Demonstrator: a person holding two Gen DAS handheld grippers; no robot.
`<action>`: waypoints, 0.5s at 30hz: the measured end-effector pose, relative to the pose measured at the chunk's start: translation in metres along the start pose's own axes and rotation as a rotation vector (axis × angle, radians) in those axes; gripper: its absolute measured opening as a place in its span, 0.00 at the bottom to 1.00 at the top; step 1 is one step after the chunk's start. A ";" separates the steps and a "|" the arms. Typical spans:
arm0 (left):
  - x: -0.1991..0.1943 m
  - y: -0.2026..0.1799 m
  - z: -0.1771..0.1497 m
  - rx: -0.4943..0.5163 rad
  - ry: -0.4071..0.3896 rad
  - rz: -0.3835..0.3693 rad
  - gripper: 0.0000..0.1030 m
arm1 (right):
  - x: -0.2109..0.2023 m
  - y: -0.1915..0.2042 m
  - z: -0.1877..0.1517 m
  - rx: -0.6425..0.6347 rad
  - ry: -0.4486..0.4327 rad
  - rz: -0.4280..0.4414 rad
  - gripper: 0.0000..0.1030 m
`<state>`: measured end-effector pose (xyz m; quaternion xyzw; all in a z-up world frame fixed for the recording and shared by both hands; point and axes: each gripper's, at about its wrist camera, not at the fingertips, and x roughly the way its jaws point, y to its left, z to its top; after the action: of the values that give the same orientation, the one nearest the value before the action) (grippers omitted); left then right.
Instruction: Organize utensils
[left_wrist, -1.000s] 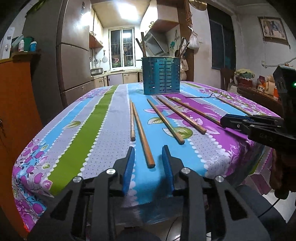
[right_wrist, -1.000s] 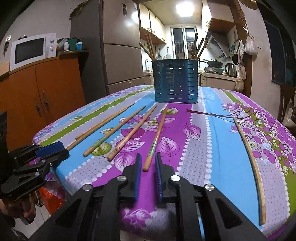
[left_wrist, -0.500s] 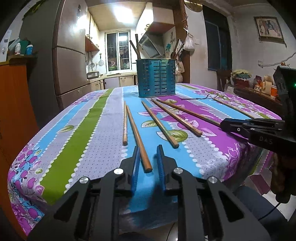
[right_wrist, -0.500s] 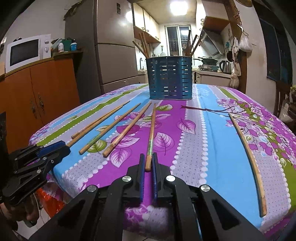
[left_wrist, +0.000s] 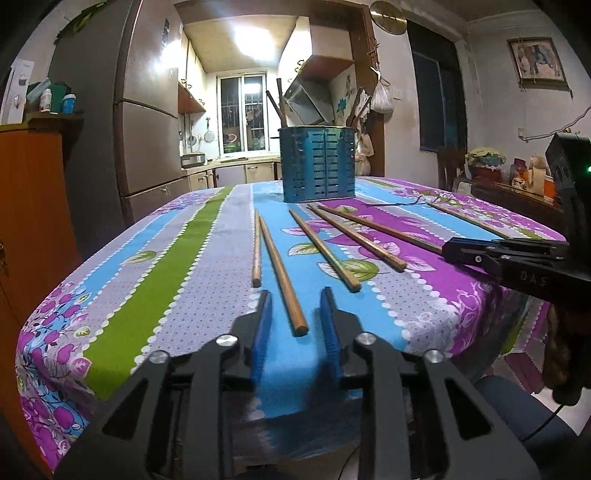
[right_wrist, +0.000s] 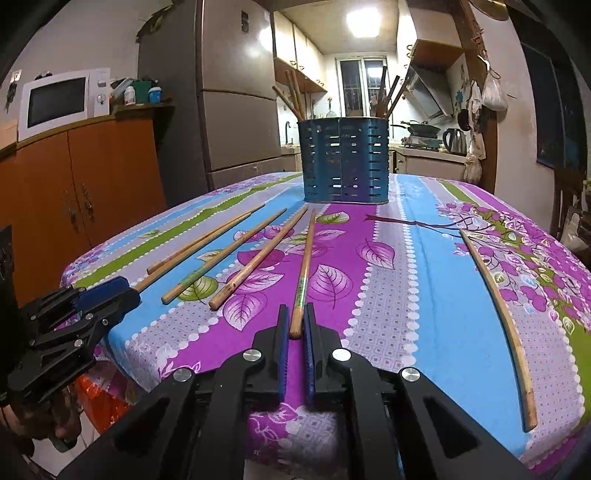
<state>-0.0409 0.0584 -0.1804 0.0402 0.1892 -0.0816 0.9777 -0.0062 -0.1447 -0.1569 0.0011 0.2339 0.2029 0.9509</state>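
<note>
Six long wooden chopsticks (right_wrist: 255, 262) are spread on the flower-patterned tablecloth (right_wrist: 402, 280) between its near edge and the slotted blue metal utensil holder (right_wrist: 345, 159) near the far edge. The right gripper (right_wrist: 296, 326) is closed on the near end of the green-banded wooden chopstick (right_wrist: 304, 269). The left gripper (left_wrist: 295, 317) is held open astride the near tip of a plain brown chopstick (left_wrist: 281, 269) without touching it.

At the right of the left wrist view, the right gripper (left_wrist: 448, 248) bears faint raised letters reading "DAS" on its black body.
</note>
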 end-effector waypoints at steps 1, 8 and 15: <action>-0.001 -0.002 0.000 0.006 0.000 0.001 0.11 | -0.001 -0.001 0.000 0.006 -0.004 0.001 0.08; -0.005 -0.003 0.006 0.003 -0.006 0.000 0.08 | -0.020 -0.003 0.012 0.018 -0.059 0.000 0.07; -0.029 -0.005 0.050 0.023 -0.113 -0.021 0.07 | -0.055 -0.003 0.050 -0.039 -0.152 -0.011 0.07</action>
<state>-0.0506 0.0523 -0.1235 0.0447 0.1333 -0.0963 0.9854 -0.0272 -0.1636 -0.0881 -0.0035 0.1572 0.2014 0.9668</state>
